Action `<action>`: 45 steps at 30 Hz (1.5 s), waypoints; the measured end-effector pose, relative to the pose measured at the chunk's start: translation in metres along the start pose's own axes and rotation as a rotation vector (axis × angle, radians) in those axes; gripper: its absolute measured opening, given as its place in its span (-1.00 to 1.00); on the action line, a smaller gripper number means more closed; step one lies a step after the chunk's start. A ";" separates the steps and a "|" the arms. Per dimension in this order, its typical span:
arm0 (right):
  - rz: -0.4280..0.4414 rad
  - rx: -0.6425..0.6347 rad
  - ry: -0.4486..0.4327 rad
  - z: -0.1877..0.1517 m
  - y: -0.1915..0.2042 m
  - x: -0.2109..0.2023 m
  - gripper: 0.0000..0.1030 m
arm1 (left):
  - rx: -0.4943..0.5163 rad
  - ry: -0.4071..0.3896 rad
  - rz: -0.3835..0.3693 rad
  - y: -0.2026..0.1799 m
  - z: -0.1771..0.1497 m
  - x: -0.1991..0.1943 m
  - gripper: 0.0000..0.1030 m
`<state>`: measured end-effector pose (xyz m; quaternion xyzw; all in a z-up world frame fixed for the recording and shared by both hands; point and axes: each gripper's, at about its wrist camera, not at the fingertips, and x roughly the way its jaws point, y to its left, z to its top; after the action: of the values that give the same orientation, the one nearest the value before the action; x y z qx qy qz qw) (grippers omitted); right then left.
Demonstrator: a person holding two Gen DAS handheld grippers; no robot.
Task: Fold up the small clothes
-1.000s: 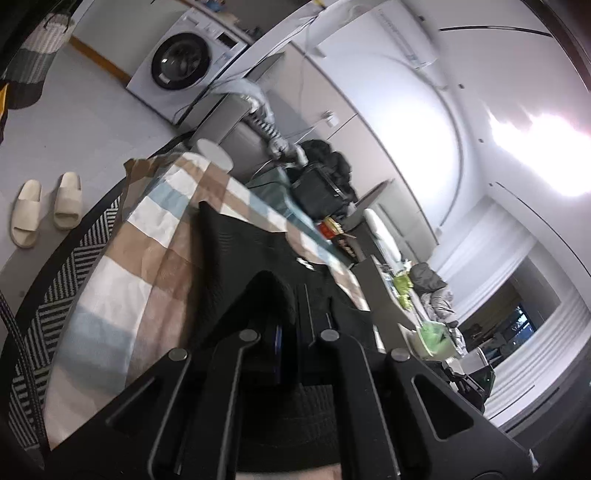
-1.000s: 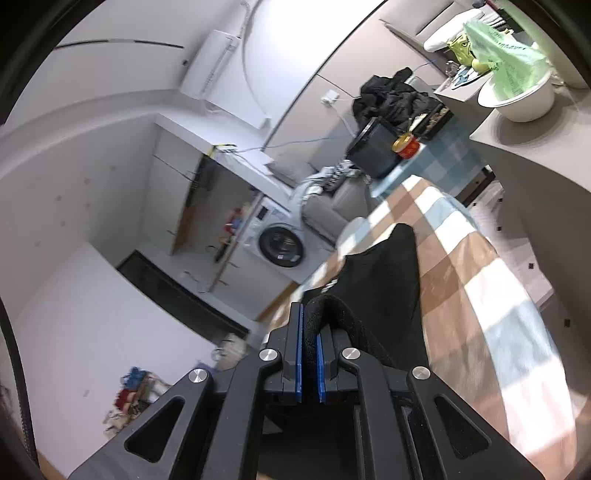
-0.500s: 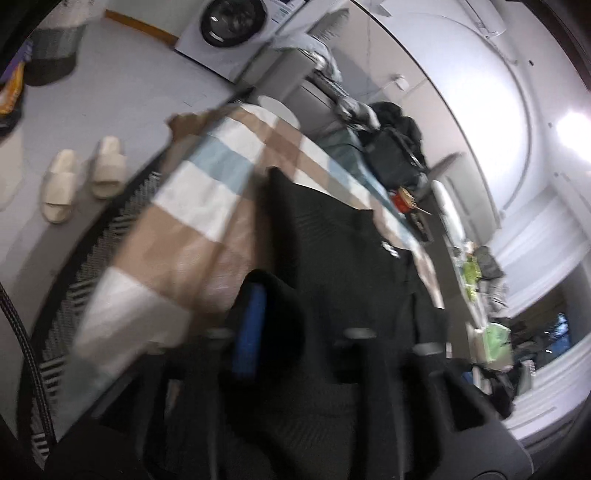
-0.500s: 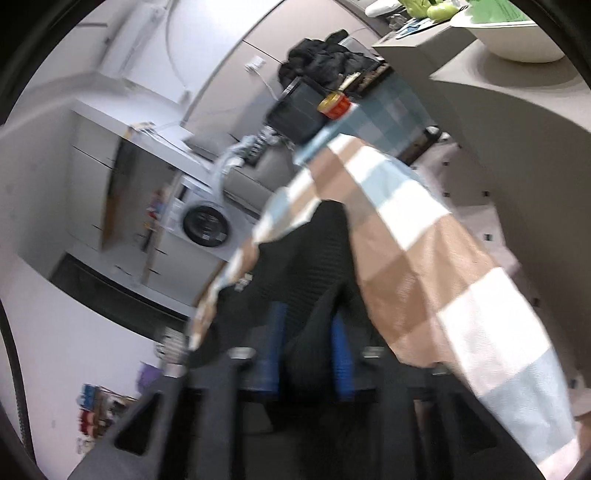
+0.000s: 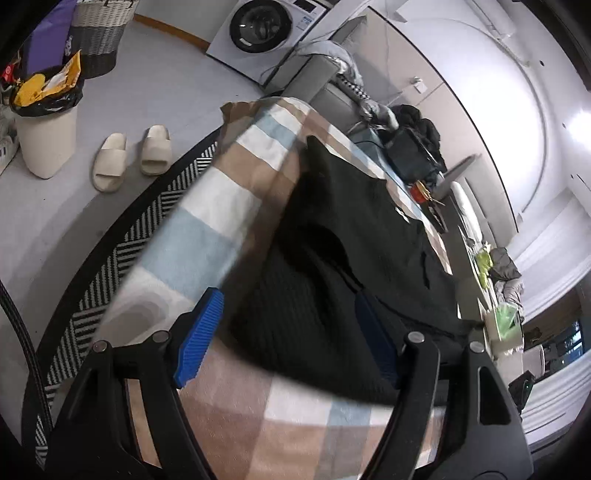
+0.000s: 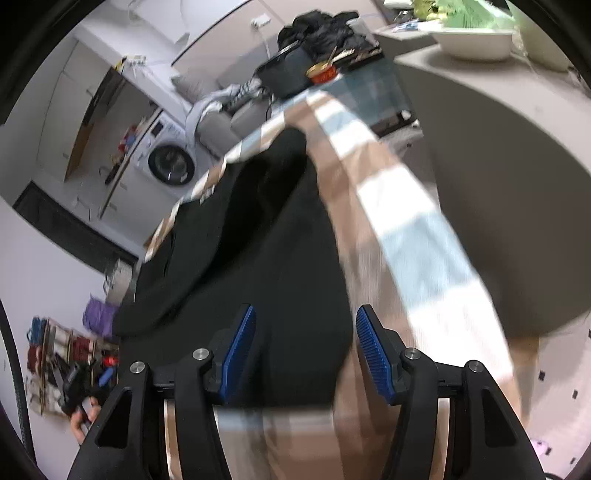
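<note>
While the black garment (image 5: 343, 236) is spread flat on the checked cloth (image 5: 207, 221) that covers the surface, both claws are held just above its near edge. The left claw (image 5: 284, 332) is seen with its blue pads (image 5: 199, 332) wide apart, nothing being gripped between them. The right claw (image 6: 303, 347) is likewise parted, its pads (image 6: 373, 350) set to either side of the garment's hem (image 6: 295, 369), and no fabric is clamped. A pair of beige slippers (image 5: 129, 158) is seen on the floor beside a striped rug (image 5: 122, 251), and a washing machine (image 5: 262, 29) stands further back.
</note>
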<state>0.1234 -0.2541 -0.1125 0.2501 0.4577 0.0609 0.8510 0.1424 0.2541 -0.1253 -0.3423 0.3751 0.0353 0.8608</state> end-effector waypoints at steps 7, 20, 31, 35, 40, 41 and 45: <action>-0.043 -0.031 -0.023 -0.012 -0.001 0.001 0.12 | 0.060 0.013 0.053 -0.008 -0.016 0.004 0.19; 0.038 0.047 0.036 -0.026 -0.002 0.009 -0.75 | 0.105 0.059 0.046 -0.015 -0.034 0.004 -0.64; 0.118 0.159 0.042 -0.036 -0.020 -0.013 -0.08 | -0.071 0.156 -0.057 0.006 -0.048 -0.015 -0.12; 0.187 0.166 0.089 -0.043 -0.014 -0.001 -0.08 | -0.089 0.138 -0.075 0.002 -0.048 -0.005 -0.12; 0.205 0.209 0.072 -0.043 -0.009 0.010 -0.08 | -0.157 0.115 -0.084 0.002 -0.042 0.018 -0.12; 0.203 0.210 0.065 -0.043 -0.009 0.011 -0.08 | -0.172 0.100 -0.091 0.002 -0.041 0.021 -0.12; 0.211 0.254 0.019 -0.040 -0.010 0.015 -0.10 | -0.174 0.056 -0.102 -0.002 -0.038 0.030 -0.76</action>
<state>0.0984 -0.2428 -0.1465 0.4017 0.4408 0.0942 0.7972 0.1413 0.2233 -0.1624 -0.4354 0.3766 0.0144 0.8176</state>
